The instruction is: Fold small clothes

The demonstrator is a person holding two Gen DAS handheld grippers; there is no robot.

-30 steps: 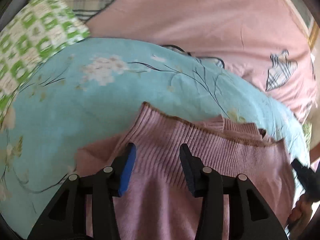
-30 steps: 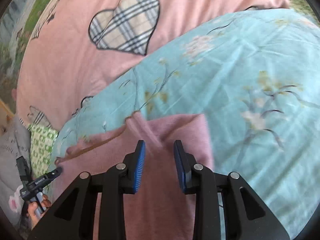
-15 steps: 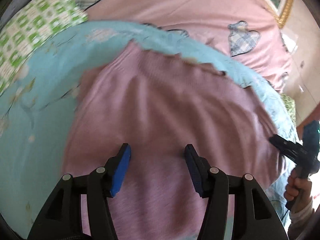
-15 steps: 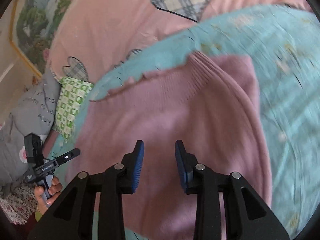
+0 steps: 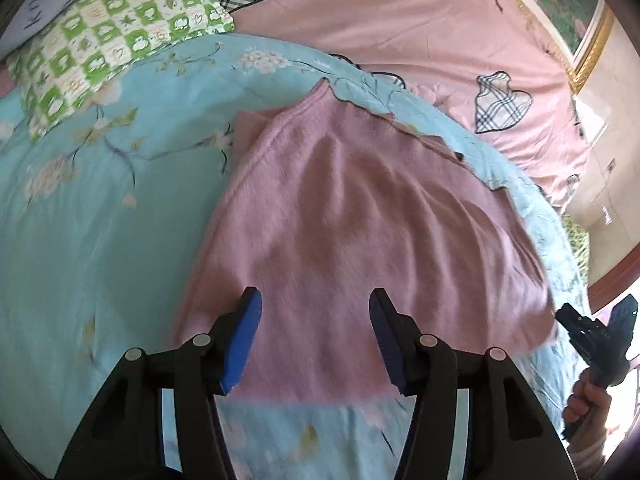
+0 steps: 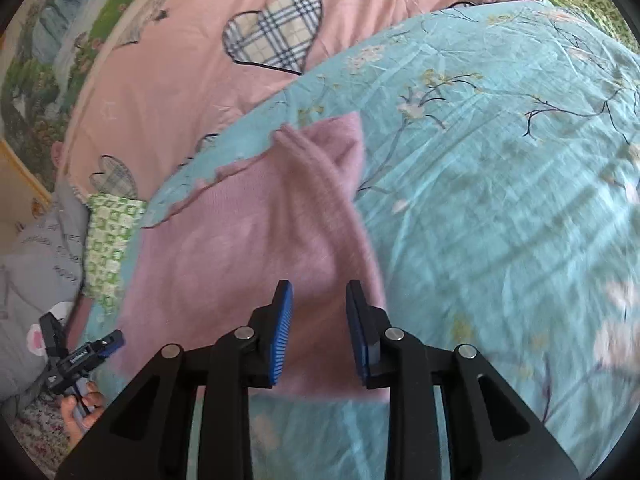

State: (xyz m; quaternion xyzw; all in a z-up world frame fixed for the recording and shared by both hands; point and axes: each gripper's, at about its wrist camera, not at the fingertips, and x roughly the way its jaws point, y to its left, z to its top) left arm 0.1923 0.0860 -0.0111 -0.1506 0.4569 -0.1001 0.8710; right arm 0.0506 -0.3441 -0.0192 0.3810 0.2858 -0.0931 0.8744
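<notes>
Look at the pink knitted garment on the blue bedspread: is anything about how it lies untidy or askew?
Yes. The pink garment lies slanted on the blue bedspread, and a narrow strip along its far right edge is doubled over unevenly.

Soft, bright daylight fills both fisheye views, glaring white at the left-wrist view's lower right edge, with dark rounded corners, bowed edges, striped shadows on the blue bedspread (image 6: pixel 500 200) and motion blur smearing the pink sweater (image 5: pixel 360 220).

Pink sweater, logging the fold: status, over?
Left gripper open, right gripper open, both empty. Pink sweater flat on blue quilt. Nothing in the way.
</notes>
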